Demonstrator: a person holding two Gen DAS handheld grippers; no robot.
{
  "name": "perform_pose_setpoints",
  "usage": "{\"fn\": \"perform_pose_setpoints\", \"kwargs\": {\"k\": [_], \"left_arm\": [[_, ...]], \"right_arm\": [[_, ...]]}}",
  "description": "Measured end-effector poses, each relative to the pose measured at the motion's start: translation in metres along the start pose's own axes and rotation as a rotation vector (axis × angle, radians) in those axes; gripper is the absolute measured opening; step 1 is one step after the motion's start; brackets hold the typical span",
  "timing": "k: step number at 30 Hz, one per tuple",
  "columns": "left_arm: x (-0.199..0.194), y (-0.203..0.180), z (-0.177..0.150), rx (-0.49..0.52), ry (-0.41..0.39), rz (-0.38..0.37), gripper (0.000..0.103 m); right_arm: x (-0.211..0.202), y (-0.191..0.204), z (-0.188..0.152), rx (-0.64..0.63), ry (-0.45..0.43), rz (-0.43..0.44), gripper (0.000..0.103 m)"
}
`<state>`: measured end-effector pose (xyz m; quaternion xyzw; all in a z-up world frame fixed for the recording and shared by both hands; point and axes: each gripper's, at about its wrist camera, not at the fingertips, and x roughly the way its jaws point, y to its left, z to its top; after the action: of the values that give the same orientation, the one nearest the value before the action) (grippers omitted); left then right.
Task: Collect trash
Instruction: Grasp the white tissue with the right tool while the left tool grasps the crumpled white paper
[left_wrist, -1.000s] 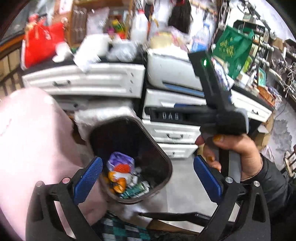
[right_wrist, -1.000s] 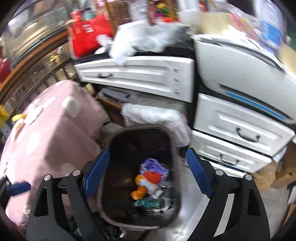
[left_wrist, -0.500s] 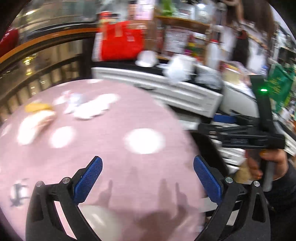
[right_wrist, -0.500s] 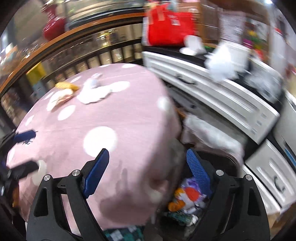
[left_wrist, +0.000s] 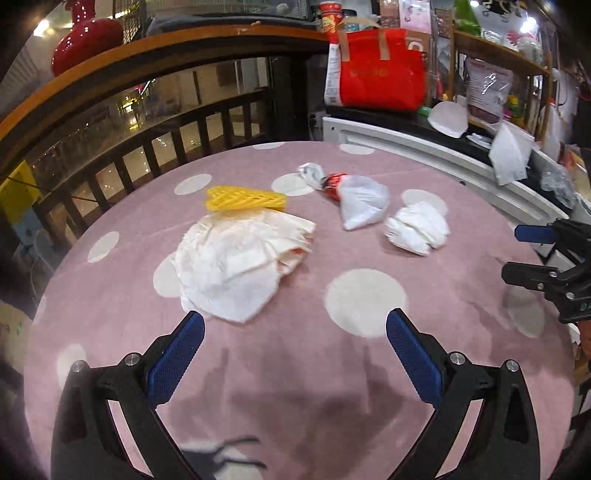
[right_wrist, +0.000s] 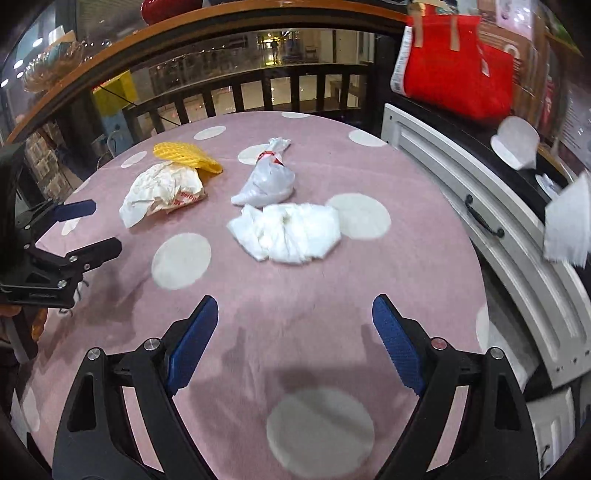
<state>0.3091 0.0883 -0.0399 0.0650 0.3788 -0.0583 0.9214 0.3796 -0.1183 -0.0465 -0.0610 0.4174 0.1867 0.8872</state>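
Four pieces of trash lie on the round counter (left_wrist: 369, 369), which is covered in soft pink cloth with large white dots, and all are placed here against the crumpled paper wrapper (left_wrist: 236, 258), the biggest piece. That wrapper is a flattened, creased white sheet with some red print showing in the right wrist view (right_wrist: 162, 192). One yellow foam net (left_wrist: 245, 199), ribbed and mesh-like, lies just behind the wrapper and touches its far edge (right_wrist: 188, 157). One knotted clear plastic bag (left_wrist: 362, 206), pear-shaped with a twisted neck and something red at the knot, sits to the wrapper's right, apart from it (right_wrist: 267, 182). One wad of white tissue (left_wrist: 417, 229), soft and folded in layers, lies further right still, just beside the bag (right_wrist: 291, 232). Two claws are in view, each with two blue ribbed pads on black arms. The left claw (left_wrist: 295, 350) hangs over bare cloth just in front of the wrapper, its jaws spread wide, holding and touching nothing. The right claw (right_wrist: 293, 332) stands well to the wrapper's right, in front of the tissue wad, likewise spread wide and empty. Behind and to the right of the wrapper, past the counter's edge, one red bag (left_wrist: 380, 81) sits on a white cabinet (left_wrist: 424, 155).
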Motion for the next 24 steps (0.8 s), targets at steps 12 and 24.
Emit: {"fn": "perform_pose_setpoints", "kwargs": {"k": [12, 24], "left_arm": [[0.057, 0.036, 0.021, -0.052, 0.088, -0.011, 0.080], [0.051, 0.048, 0.017, -0.164, 0.094, -0.055, 0.022]], "right_arm": [[0.071, 0.029, 0.045, -0.111, 0.070, -0.061, 0.073], [0.061, 0.036, 0.037, -0.119, 0.060, -0.037, 0.016]]}}
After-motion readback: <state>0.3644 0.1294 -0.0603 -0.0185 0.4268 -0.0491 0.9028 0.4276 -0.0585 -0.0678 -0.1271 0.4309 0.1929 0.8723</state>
